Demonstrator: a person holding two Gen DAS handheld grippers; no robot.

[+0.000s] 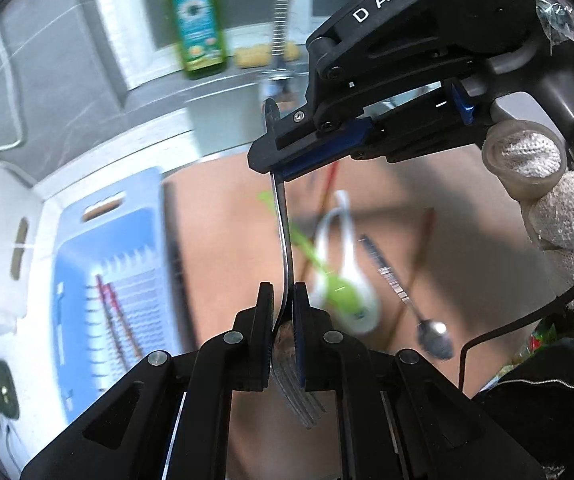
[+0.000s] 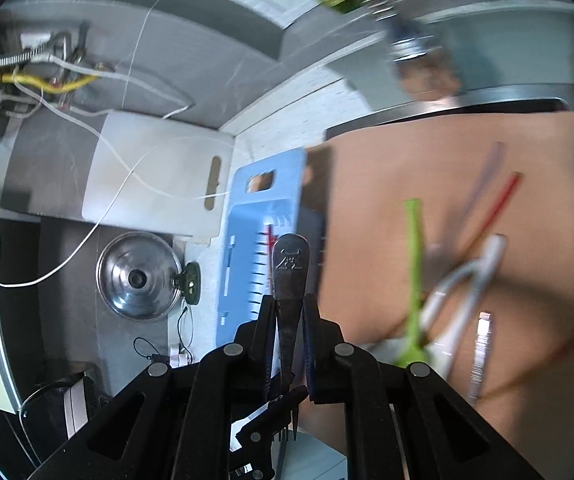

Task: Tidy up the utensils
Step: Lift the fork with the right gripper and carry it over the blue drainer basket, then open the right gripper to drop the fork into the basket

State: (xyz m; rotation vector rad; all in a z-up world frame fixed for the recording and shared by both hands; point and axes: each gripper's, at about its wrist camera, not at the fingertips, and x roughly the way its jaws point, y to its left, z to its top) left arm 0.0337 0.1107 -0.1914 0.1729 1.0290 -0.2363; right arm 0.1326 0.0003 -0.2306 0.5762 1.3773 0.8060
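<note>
Steel fork (image 1: pixel 284 236) is gripped at both ends above a tan wooden board (image 1: pixel 467 208): the left gripper (image 1: pixel 283 320) is clenched on its neck just above the tines, at 6 o'clock in the left wrist view, while the right gripper (image 1: pixel 277 160), held in a white knit-gloved hand (image 1: pixel 559 200), is clamped on the handle near 12 o'clock. From the right wrist camera, the right gripper's (image 2: pixel 290 320) jaws press on the fork's stamped handle end (image 2: pixel 290 264), which sticks up past the fingertips at centre frame, and the tines show low down at 6 o'clock beside part of the other gripper. On the board, toward 3 o'clock of the fork, lie a blurred green utensil (image 1: pixel 315 256), a white spoon (image 1: pixel 351 280), a small metal spoon (image 1: pixel 431 336) and red chopsticks (image 1: pixel 327 192). A blue slotted tray (image 1: pixel 87 264) lies at 9 o'clock, just beside the board's edge, with a red-handled item (image 1: pixel 115 312) in it. A green bottle (image 1: pixel 197 24) and a metal faucet (image 1: pixel 287 20) stand at 12 o'clock. A white cutting board (image 2: pixel 155 172) and a steel pot lid (image 2: pixel 137 278) lie at 9 o'clock in the right wrist view.
</note>
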